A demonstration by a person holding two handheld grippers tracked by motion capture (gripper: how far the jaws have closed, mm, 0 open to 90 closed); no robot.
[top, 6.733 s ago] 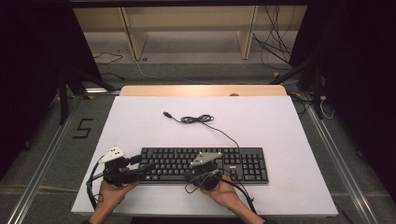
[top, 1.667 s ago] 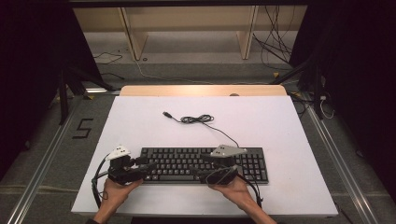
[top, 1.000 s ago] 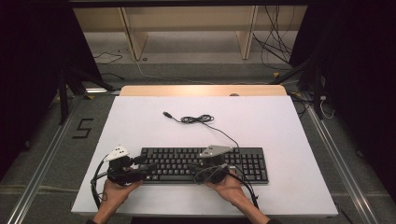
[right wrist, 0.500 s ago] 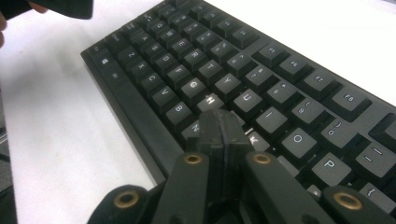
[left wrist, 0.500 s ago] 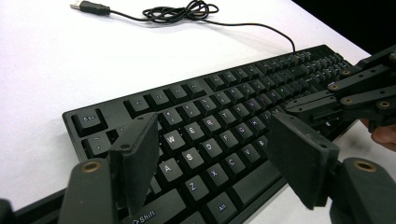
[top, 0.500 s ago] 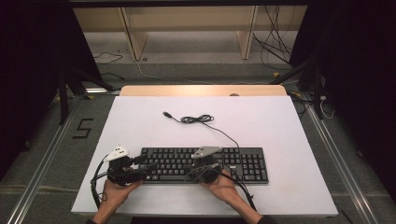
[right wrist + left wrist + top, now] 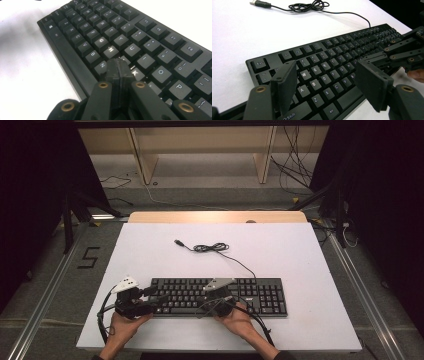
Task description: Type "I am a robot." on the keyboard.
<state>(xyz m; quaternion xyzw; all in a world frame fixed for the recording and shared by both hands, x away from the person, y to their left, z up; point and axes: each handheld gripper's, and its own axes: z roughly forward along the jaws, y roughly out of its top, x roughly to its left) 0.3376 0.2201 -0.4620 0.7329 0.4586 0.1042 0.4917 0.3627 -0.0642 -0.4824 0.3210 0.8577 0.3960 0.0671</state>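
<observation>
A black keyboard [image 7: 260, 295] [image 7: 342, 47] [image 7: 100, 27] lies along the near part of the white table [image 7: 280, 250]. My left gripper [image 7: 159, 302] [image 7: 325, 72] hovers at the keyboard's left end, jaws wide open over the letter keys with nothing between them. My right gripper [image 7: 202, 310] [image 7: 118, 63] is shut, its joined tips down on the key row between H and K; I cannot tell whether they press a key. In the left gripper view the right gripper [image 7: 367, 58] reaches in from the right.
The keyboard's black cable [image 7: 212, 247] [image 7: 309, 5] is coiled behind it on the table and ends in a loose USB plug [image 7: 178, 242] [image 7: 259, 3]. A wooden strip [image 7: 215, 216] runs along the table's far edge. Bare table lies on all sides of the keyboard.
My right gripper has slid a little to the left along the keyboard. The left gripper has stayed put, jaws still wide.
</observation>
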